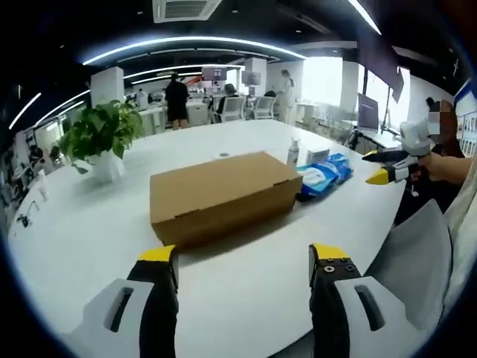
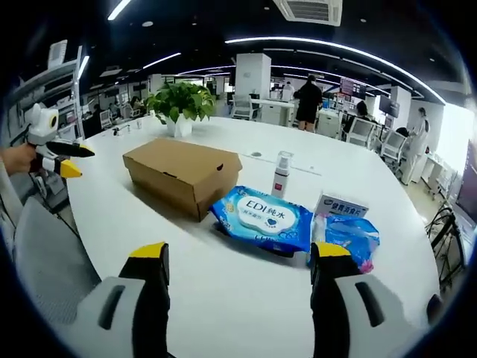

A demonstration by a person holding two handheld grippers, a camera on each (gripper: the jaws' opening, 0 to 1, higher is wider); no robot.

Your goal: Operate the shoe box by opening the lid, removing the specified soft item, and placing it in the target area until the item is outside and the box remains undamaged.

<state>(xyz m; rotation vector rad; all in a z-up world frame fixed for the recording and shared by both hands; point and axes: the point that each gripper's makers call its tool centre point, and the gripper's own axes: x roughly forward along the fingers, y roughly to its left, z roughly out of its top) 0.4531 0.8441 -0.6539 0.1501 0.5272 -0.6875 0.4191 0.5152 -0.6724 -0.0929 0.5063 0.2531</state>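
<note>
Shoe box [image 1: 220,194], brown cardboard, lid shut, sits mid white tabletop [image 1: 89,239]. Just beside its far end: blue wet-wipes pack [image 2: 262,217], small spray bottle [image 2: 281,174], 2nd blue pack [image 2: 350,237] w/ small carton [image 2: 340,204] behind. Potted plant [image 2: 179,104] well apart at the back. Left tongs [image 1: 244,268] wide open, nothing held, short of box. Right tongs [image 2: 240,268] wide open, empty, above tabletop near wipes.

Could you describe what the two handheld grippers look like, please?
Both match: the left gripper and the right gripper each have two black jaws with yellow tips, rising from light grey housings with dark slots. Seen from the side, the body is white.
</note>
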